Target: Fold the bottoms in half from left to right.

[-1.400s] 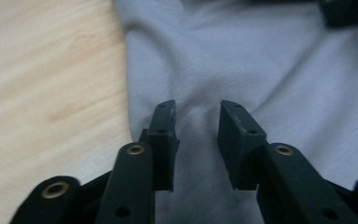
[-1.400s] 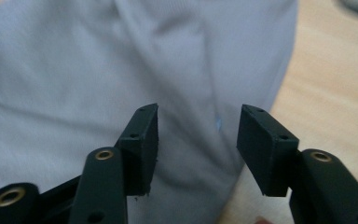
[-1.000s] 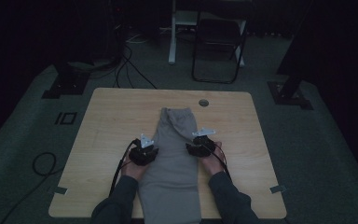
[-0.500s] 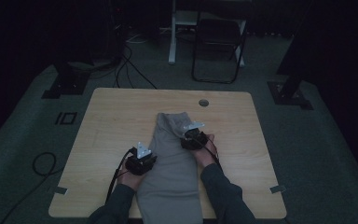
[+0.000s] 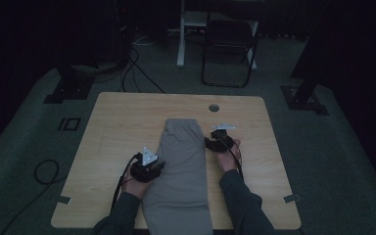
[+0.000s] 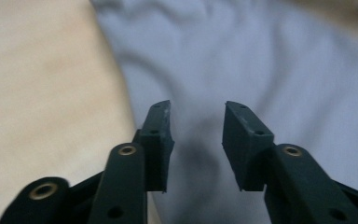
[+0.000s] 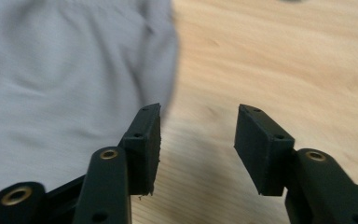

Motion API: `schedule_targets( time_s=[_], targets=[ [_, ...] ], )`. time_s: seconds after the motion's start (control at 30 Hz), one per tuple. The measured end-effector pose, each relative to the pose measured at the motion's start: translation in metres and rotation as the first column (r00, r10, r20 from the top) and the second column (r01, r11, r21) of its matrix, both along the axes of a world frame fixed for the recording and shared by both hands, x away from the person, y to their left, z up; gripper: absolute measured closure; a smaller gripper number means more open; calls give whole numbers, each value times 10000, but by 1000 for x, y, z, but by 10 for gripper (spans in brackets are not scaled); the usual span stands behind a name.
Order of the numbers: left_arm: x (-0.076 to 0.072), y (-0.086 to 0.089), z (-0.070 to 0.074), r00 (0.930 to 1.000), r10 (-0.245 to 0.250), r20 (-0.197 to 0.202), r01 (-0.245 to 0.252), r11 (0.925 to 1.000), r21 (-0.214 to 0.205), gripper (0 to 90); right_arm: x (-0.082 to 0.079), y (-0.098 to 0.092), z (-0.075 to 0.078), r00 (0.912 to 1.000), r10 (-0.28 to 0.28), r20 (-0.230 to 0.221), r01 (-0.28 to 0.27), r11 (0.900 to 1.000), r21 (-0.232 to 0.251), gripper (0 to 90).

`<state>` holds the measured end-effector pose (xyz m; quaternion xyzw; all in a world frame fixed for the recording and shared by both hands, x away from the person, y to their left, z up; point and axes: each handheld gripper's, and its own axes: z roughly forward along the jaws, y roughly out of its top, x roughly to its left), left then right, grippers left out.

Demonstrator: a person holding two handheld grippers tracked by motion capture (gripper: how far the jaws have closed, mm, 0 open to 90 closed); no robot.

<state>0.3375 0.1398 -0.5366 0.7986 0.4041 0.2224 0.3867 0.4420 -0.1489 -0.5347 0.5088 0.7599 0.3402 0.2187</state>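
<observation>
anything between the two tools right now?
Yes: the folded grey garment lies lengthwise between the left tool and right tool in the high view, on the wooden table. Both tools are open, holding nothing.

Grey folded trousers [image 5: 181,166] — plain, no pattern; light wood-grain table [image 5: 117,127]; black tool jaws; dark grey-green floor [image 5: 333,161].

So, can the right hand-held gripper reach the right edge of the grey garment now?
Probably yes. The right hand-held gripper is open beside the grey garment, over bare table, and nothing lies between them.
</observation>
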Motion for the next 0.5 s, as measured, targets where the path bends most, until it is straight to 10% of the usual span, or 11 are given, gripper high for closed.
schedule_targets(
  time_s=[0.27,0.5],
  targets=[
    [60,-19,-5,9959,563,-707,-510,9959,750,639,6,29,-2,9969,763,-198,-761,9971,100,578],
    [46,-12,-14,9939,668,-879,-617,9963,600,733,-1,27,-13,9948,908,-469,-916,9957,-146,663]
  ],
)
